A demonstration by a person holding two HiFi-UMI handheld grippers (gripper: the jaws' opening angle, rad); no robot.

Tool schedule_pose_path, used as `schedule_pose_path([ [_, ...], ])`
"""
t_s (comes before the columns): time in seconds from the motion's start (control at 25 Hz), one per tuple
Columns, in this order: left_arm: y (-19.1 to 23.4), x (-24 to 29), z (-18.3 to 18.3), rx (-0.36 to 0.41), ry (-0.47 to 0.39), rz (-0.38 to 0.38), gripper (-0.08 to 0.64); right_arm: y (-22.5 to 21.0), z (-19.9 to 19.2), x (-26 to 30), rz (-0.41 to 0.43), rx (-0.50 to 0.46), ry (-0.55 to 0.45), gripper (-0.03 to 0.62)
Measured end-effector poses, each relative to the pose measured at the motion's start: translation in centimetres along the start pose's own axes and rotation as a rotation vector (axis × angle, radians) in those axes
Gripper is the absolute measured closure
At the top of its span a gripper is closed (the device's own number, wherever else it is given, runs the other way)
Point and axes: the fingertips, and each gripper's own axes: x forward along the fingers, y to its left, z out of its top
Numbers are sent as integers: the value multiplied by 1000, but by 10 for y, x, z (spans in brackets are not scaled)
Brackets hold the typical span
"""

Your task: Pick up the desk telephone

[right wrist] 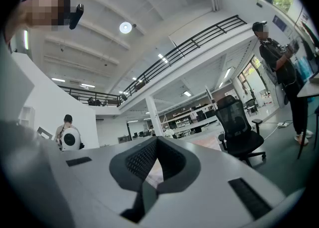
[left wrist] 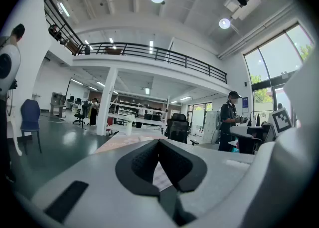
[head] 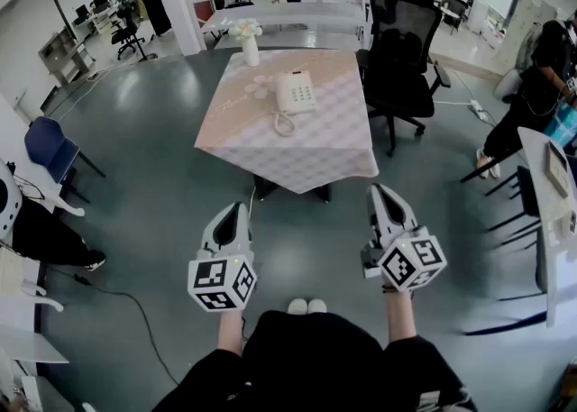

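Hovering over the floor, the left hand-held gripper and the right hand-held gripper are both pointing forward, clenched on nothing. Well ahead, one desk telephone is sitting on the cloth-covered surface, near one flower vase. One black office chair is standing beside that surface.

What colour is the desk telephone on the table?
The desk telephone is white, seen best in the head view.
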Motion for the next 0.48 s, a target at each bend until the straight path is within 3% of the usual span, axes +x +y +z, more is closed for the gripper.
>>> schedule_pose_path([
  [0.48,-10,6,1,11,2,18,561,-16,1,-1,-2,-3,10,600],
])
